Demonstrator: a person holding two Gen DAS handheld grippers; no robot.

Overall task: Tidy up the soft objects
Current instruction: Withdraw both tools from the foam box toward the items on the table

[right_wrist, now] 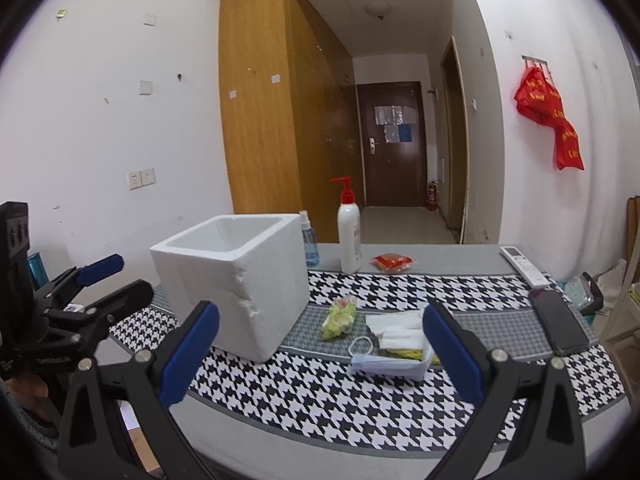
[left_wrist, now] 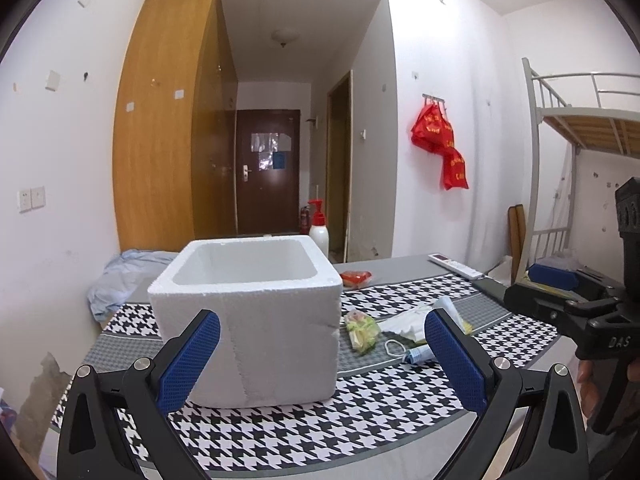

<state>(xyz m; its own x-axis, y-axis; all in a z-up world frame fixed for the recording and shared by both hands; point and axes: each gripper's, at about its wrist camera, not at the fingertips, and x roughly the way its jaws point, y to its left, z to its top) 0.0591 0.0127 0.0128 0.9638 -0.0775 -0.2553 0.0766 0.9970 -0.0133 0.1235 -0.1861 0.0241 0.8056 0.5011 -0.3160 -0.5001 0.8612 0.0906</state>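
Risk: the light foam box [right_wrist: 236, 280] may skid or tip if a finger nudges its wall; the loose face mask [right_wrist: 384, 362] and green packet [right_wrist: 339, 317] may slip a shallow pinch.
Left hand-held gripper [left_wrist: 322, 358]: jaws apart, empty, box just ahead.
Right hand-held gripper [right_wrist: 320, 356]: jaws apart, empty, above the desk [right_wrist: 400, 408]; mask just ahead between its fingers.
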